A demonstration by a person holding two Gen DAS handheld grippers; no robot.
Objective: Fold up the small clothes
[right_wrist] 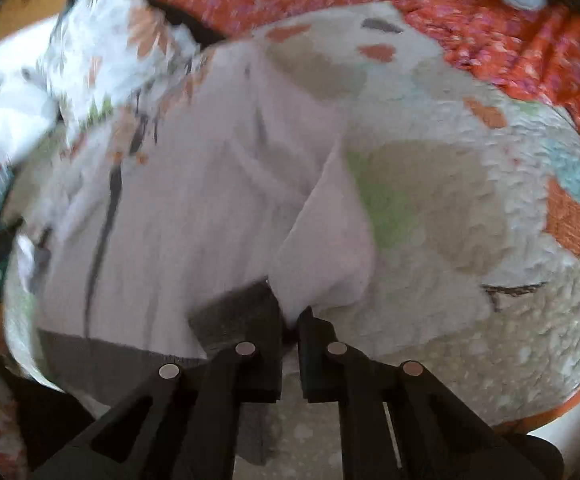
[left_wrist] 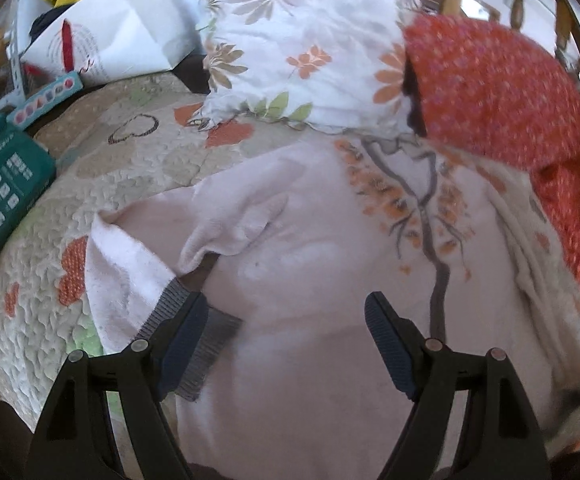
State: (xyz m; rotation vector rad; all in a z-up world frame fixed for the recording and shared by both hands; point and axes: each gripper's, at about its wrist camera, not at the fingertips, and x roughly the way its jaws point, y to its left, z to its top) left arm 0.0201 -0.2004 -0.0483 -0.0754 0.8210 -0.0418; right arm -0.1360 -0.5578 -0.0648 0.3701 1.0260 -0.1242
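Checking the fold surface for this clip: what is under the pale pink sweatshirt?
The pale pink sweatshirt lies on a quilted bedspread with orange and green patches, visible around its edges. Whatever lies beneath the sweatshirt's middle is covered.

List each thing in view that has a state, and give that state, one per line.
Left gripper: open, fingers apart over the sweater.
Right gripper: shut on the right sleeve.
Pink sweater: spread flat on the quilt, not yet folded.
Left sleeve: folded in, grey cuff lying on the body.
Right sleeve: lifted, pinched near its cuff.
Floral pillow: lying beyond the sweater.
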